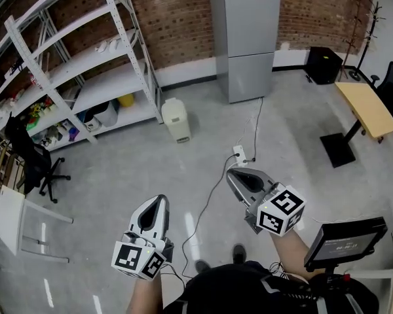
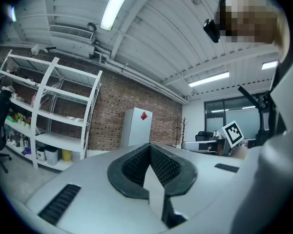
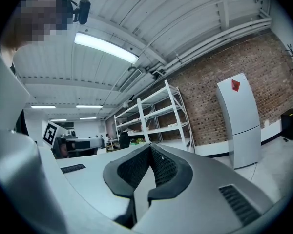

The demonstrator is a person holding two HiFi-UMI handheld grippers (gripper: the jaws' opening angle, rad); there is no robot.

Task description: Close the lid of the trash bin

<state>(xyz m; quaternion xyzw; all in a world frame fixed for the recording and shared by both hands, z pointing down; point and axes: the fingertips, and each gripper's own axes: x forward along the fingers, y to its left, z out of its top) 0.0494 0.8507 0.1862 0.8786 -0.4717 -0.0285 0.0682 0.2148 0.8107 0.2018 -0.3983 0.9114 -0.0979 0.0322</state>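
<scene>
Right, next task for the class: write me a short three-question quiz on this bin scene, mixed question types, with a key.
1. True or false: the bin stands on the floor beside the shelves.
2. Choose one. The left gripper and the right gripper are: A) both open; B) both shut and empty; C) one shut on the bin.
3. Fill in: the wall behind the shelves is made of ___.

Key: 1 true; 2 B; 3 brick.
</scene>
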